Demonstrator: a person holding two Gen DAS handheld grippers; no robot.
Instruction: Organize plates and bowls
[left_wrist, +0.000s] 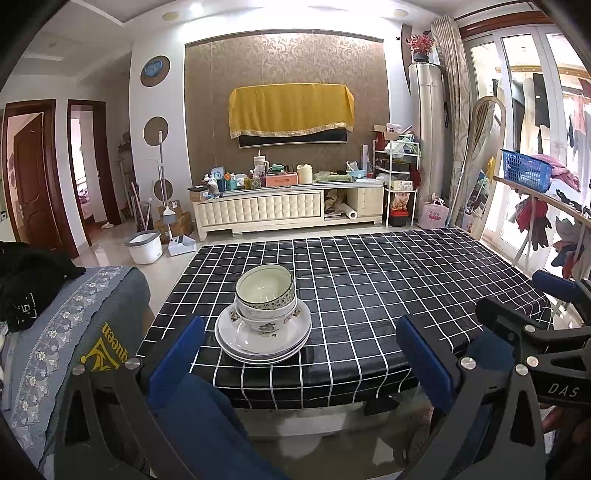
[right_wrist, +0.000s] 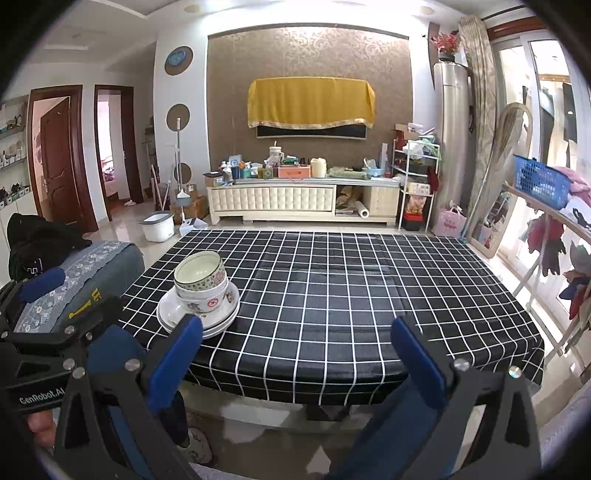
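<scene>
Stacked bowls (left_wrist: 266, 295) beyond wide-spread, empty jaws.

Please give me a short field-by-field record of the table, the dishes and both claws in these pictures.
Surface: table with black checked cloth
Dishes: two nested bowls on stacked plates
Dish position: near the table's front left part
Left claw: open, empty, short of the stack
Right claw: open, empty, right of the stack

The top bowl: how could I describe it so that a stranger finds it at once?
On the black checked tablecloth, near its left front, white plates carry two nested bowls. The top bowl is pale inside, with a green patterned band outside; the lower white bowl bears scattered motifs.
</scene>
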